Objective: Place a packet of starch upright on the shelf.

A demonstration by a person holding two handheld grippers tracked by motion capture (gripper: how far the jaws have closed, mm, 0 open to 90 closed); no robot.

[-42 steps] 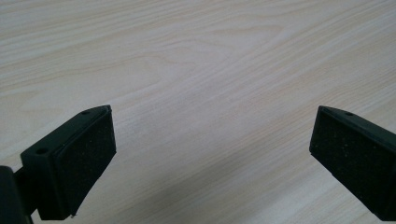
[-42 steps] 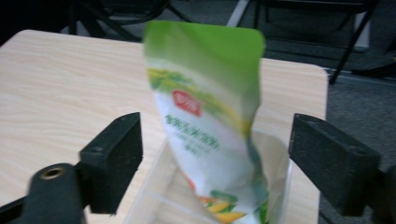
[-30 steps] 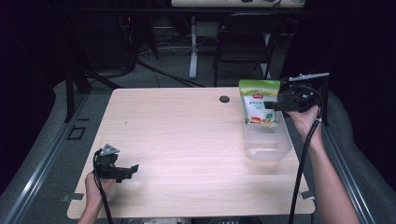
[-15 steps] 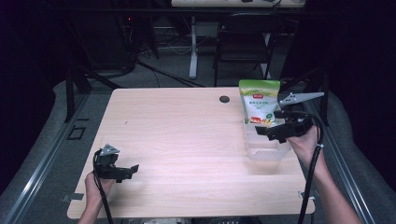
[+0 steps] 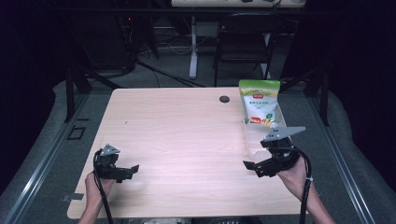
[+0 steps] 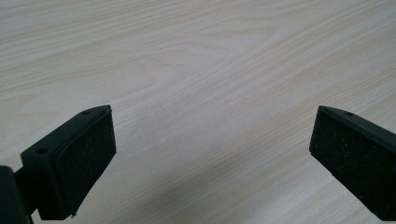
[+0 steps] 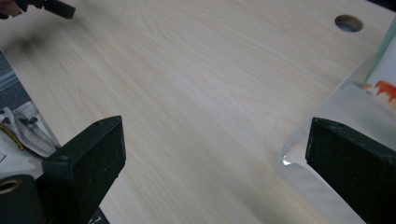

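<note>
Your right gripper (image 5: 254, 169) sits low over the near right part of the table (image 5: 187, 135), held in your right hand (image 5: 292, 175), with its jaws spread wide and nothing between them. In the right gripper view the two black pads (image 7: 91, 158) stand far apart over bare light wood, and the near corner of a clear plastic container (image 7: 336, 121) lies just ahead of the right-hand pad, close to it but not gripped. From the high view that clear container (image 5: 254, 140) rests along the table's right edge, just beyond your right gripper. A green-and-white food pouch (image 5: 259, 101) stands upright in the container's far end, its printed face toward you. A small dark grommet hole (image 5: 224, 99) lies in the tabletop to the left of the pouch, near the far edge.

Your left gripper (image 5: 128, 170) rests at the near left corner, well apart from the container, held in your left hand (image 5: 98, 186). Its jaws are likewise released and wide; the left gripper view shows both pads (image 6: 84, 154) over plain wood grain, holding nothing. A cable trails from each gripper back toward you.
</note>
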